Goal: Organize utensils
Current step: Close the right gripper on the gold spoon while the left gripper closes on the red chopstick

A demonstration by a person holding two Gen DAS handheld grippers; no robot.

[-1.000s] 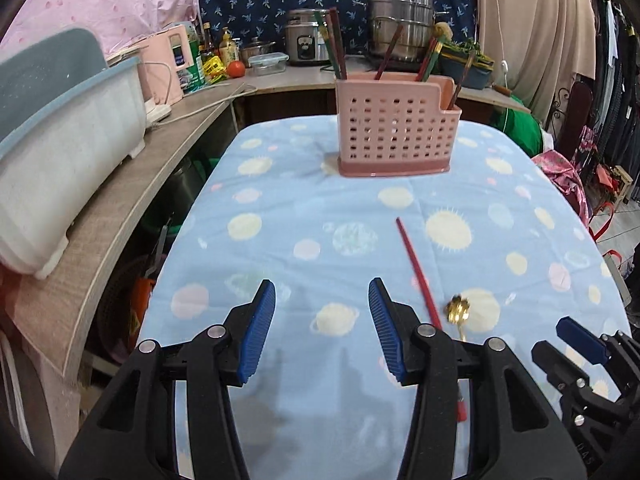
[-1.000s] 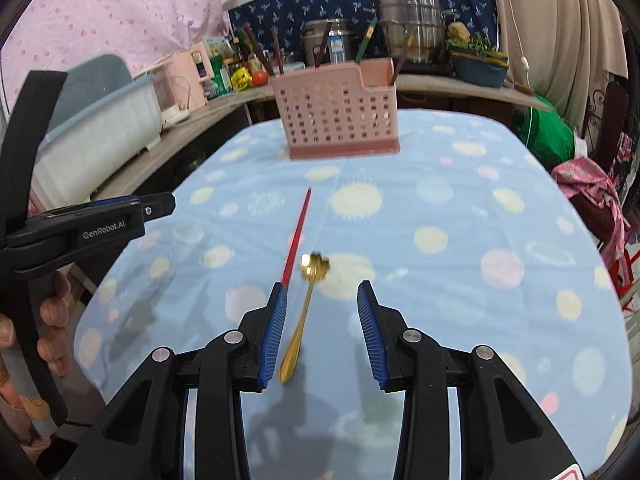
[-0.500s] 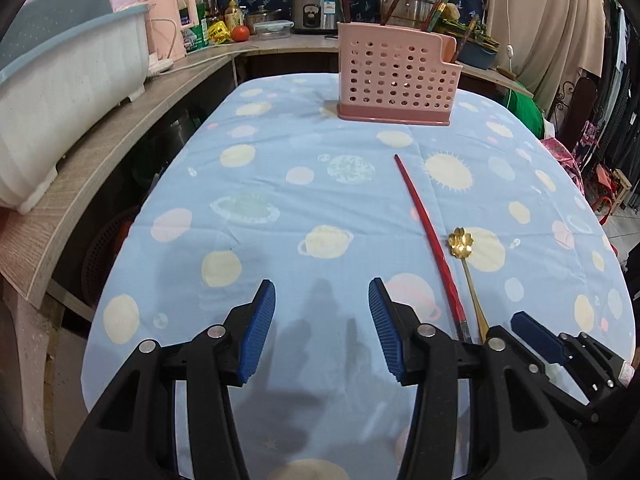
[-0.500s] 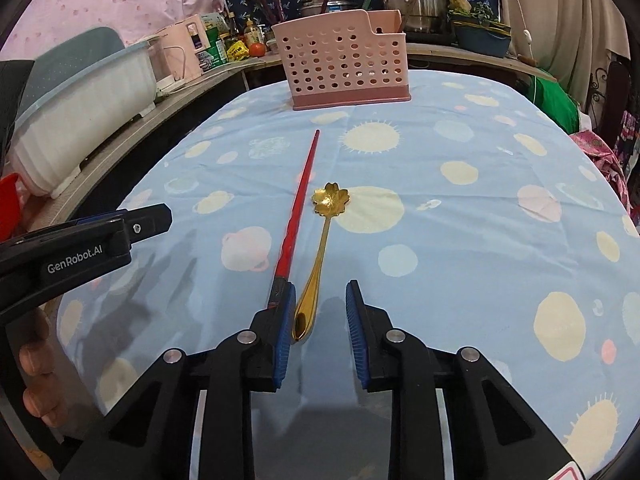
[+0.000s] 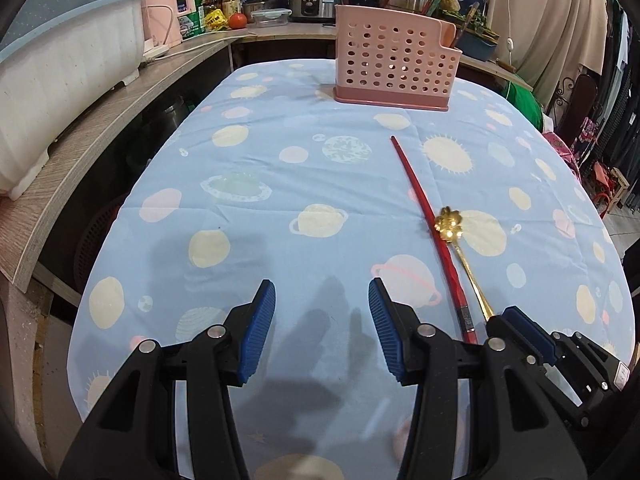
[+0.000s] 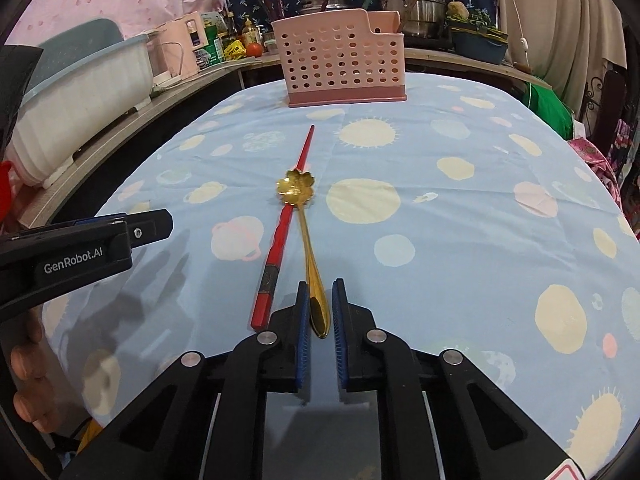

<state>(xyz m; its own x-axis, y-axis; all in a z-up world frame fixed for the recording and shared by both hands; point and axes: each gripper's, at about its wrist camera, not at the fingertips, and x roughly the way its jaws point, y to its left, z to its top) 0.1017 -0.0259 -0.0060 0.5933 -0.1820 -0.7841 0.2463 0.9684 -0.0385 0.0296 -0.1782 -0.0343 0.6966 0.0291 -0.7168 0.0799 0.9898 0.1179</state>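
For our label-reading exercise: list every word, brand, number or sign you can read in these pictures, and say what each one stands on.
"GenRobot.AI": white letters on the side of the left claw, seen in the right wrist view.
Labels on the bottles and cartons on the counter: too small and blurred to read.
Red-edged sticker at the bottom edge: cut off, unreadable.

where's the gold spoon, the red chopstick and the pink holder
gold spoon [image 6: 296, 186], right wrist view, on its flower-shaped bowl
red chopstick [image 6: 280, 236], right wrist view, on mid shaft
pink holder [image 6: 340, 66], right wrist view, on its perforated front wall
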